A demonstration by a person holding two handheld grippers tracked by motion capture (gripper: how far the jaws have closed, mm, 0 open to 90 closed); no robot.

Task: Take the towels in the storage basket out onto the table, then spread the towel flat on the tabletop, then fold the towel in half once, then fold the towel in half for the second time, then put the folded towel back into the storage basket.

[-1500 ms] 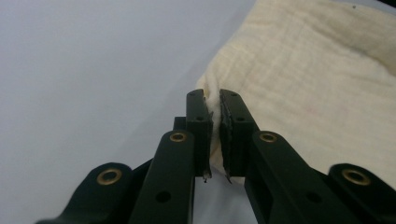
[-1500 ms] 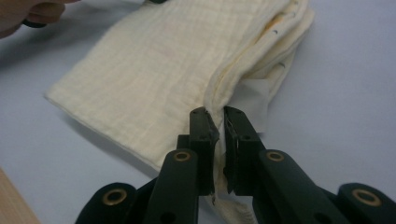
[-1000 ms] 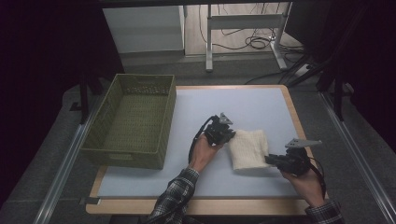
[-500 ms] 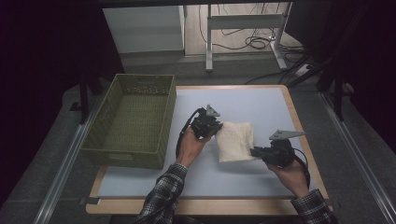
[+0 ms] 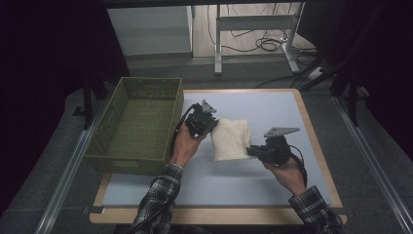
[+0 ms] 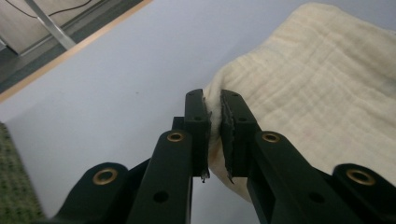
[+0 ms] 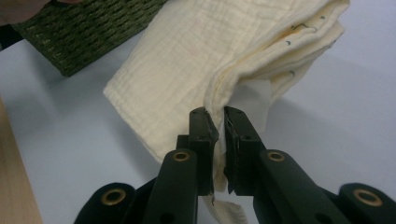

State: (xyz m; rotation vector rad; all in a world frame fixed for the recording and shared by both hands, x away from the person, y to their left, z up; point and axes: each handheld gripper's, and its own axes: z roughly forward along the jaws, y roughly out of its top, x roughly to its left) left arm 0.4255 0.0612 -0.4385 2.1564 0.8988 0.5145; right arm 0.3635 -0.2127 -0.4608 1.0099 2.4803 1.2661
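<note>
Cloth (image 5: 231,139) hangs lengthwise toward the person, pinched between both grippers.

Dark room, grey floor (image 5: 341,105), metal desk frame (image 5: 253,24), tangled cables (image 5: 265,45), pale cabinet (image 5: 151,30) behind

A green woven basket (image 5: 139,127) sits at the left edge of a wood-rimmed table (image 5: 311,129), with cables (image 5: 265,45) on the floor beyond.

Cream folded cloth (image 5: 232,138); olive-green woven basket (image 5: 141,127); pale blue mat (image 5: 272,109); plaid sleeves (image 5: 158,200).
</note>
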